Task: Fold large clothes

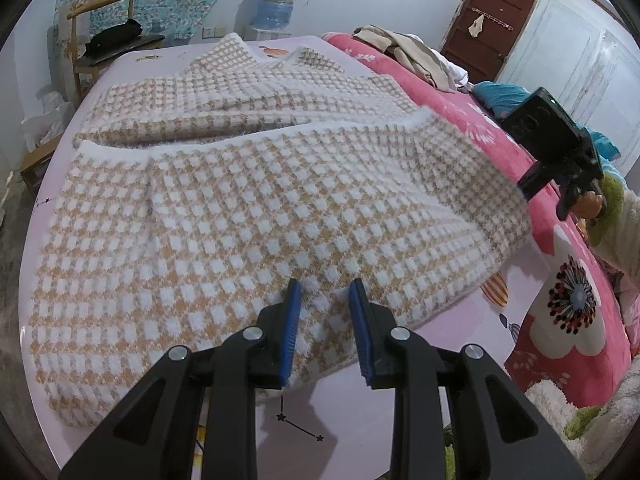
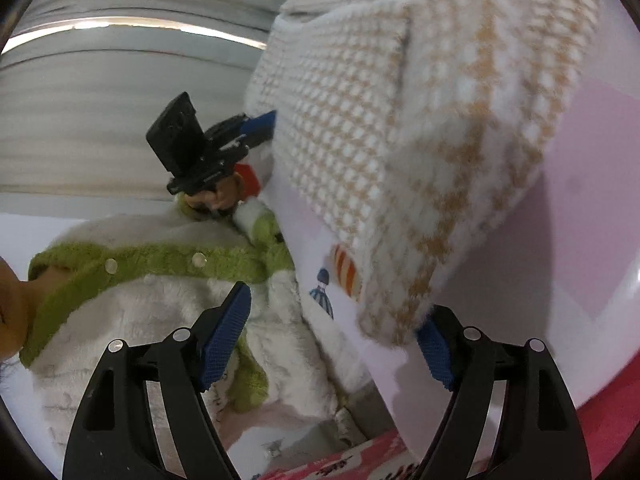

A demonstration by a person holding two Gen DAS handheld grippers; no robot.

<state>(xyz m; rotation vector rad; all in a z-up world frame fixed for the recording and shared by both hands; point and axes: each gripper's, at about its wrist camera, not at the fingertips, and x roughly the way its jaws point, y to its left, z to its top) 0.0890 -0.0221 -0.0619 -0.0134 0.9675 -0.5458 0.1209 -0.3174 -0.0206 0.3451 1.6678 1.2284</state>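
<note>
A large white-and-tan checked sweater (image 1: pixel 240 208) lies spread on the lilac bed sheet (image 1: pixel 344 416). My left gripper (image 1: pixel 326 320) is shut on the sweater's near hem, with fabric bunched between its blue pads. In the right wrist view the left gripper (image 2: pixel 262 130) shows at the sweater's (image 2: pixel 380 140) far edge. My right gripper (image 2: pixel 332 344) stands wide open. A lifted, drooping sweater corner (image 2: pixel 396 320) rests against its right pad, and the left pad (image 2: pixel 226 340) is bare. In the left wrist view only the right gripper's body (image 1: pixel 556 144) shows, its fingertips hidden behind the raised corner.
A pink flowered blanket (image 1: pixel 560 320) runs along the bed's right side, with a heap of clothes (image 1: pixel 408 56) at its far end. A wooden chair (image 1: pixel 100 40) and a water dispenser (image 1: pixel 276 4) stand beyond the bed. The person's fuzzy white-and-green sleeve (image 2: pixel 160 280) is close to the right gripper.
</note>
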